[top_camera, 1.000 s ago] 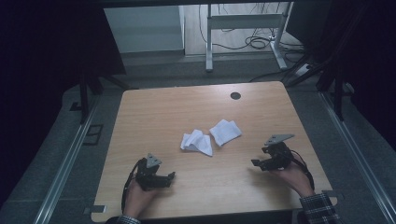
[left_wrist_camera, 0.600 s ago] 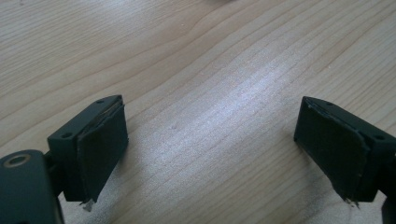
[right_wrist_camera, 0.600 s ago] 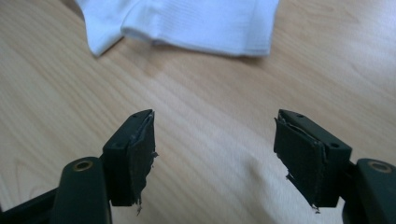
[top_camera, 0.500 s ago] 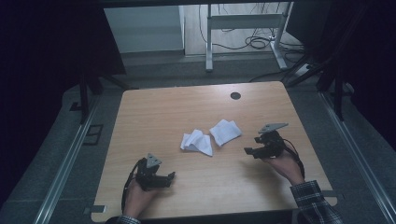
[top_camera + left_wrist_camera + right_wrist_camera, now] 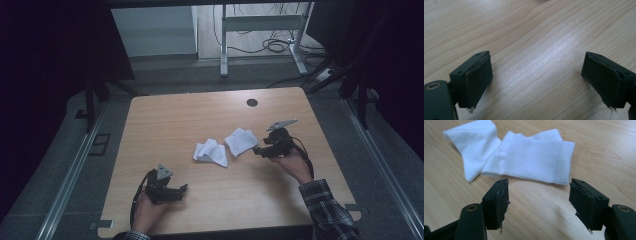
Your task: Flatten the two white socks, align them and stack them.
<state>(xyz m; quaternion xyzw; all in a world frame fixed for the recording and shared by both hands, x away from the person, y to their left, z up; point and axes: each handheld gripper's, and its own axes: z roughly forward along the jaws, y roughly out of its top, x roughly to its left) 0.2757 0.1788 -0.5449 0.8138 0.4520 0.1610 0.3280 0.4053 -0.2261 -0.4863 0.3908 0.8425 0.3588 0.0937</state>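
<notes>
Our left gripper (image 5: pixel 183 188) sits low on the wooden table (image 5: pixel 175 125), jaws wide apart and holding nothing; ahead of it and to its right lies the crumpled white sock (image 5: pixel 210 152); touching that one, the ribbed white sock (image 5: pixel 534 160) lies just beyond our right gripper (image 5: pixel 539 203), whose jaws have just been closing with only bare wood between them.

I'm working in what looks like a lab or test room. A bare wooden table (image 5: pixel 165 130) sits between metal floor rails (image 5: pixel 70 177), with loose cables (image 5: pixel 272 45) beyond and dark surroundings.
</notes>
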